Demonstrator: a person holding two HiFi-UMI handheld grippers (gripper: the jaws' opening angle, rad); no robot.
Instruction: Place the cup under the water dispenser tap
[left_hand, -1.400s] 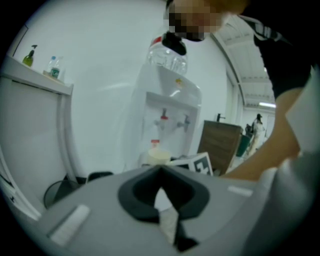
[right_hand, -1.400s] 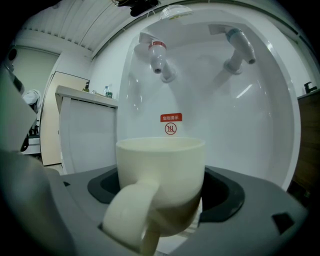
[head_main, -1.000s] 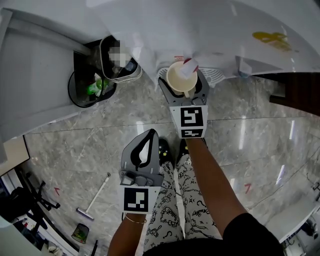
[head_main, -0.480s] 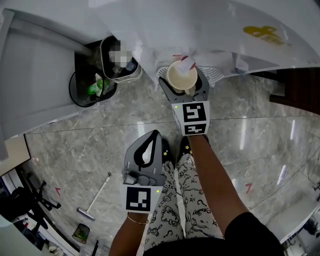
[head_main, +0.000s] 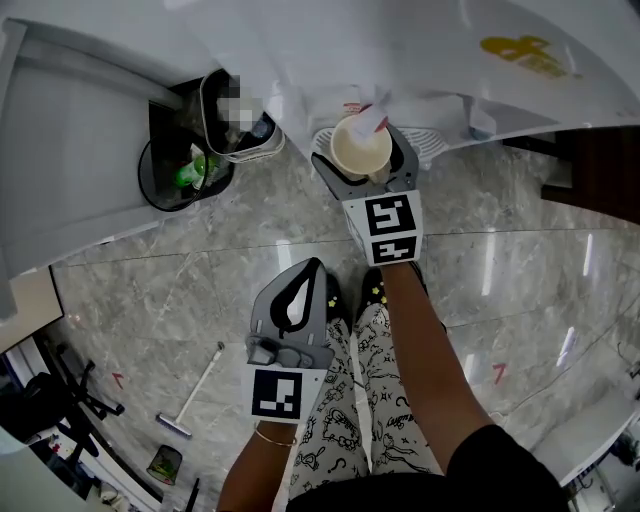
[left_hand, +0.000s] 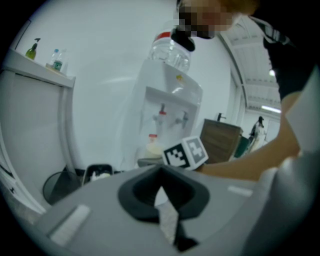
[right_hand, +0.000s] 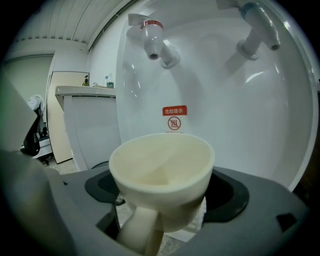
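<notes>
Cup (right_hand: 162, 165) sits beyond the left claw (head_main: 303, 266), whose jaws are together and empty. It stands between the right claw's (head_main: 362, 152) opening jaws, over the drip tray (head_main: 432, 152), beneath the water dispenser's (right_hand: 225, 125) red tap (right_hand: 151, 36).

Bright even light (edges fisheye-warped)
</notes>
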